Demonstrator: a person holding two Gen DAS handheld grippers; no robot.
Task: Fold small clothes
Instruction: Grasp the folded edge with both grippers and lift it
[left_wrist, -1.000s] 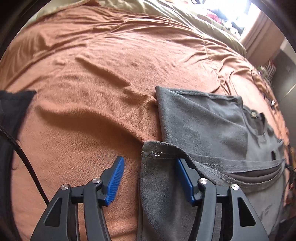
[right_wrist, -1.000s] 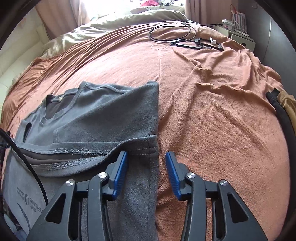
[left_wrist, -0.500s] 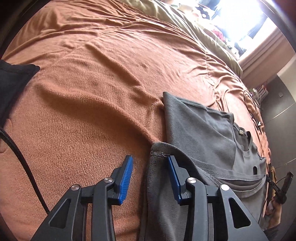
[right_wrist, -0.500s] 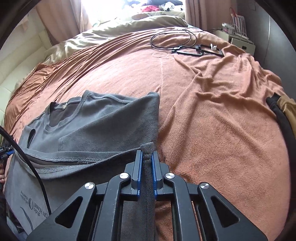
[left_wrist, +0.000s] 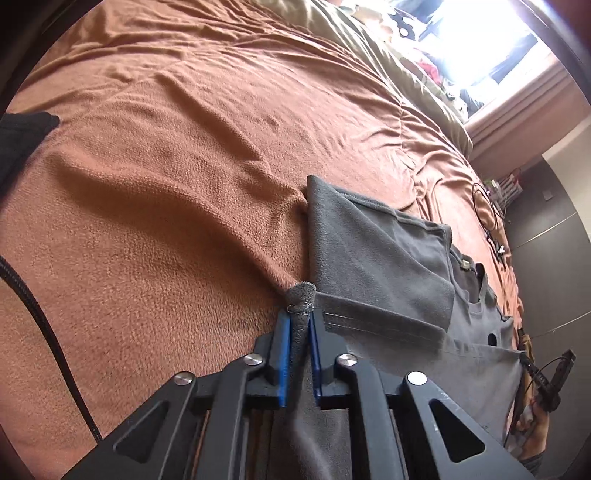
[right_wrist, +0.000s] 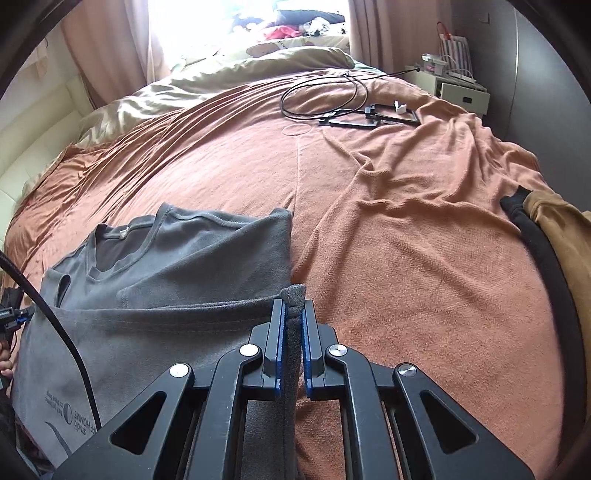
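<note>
Grey T-shirt (right_wrist: 207, 258) on blanket (right_wrist: 406, 258), fingers (right_wrist: 276, 332) pinching hem

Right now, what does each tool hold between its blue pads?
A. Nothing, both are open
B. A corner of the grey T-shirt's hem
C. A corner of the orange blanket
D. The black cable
B: the left tool and the right tool are each shut on a bunched corner of the grey T-shirt, which lies on the orange blanket.
</note>
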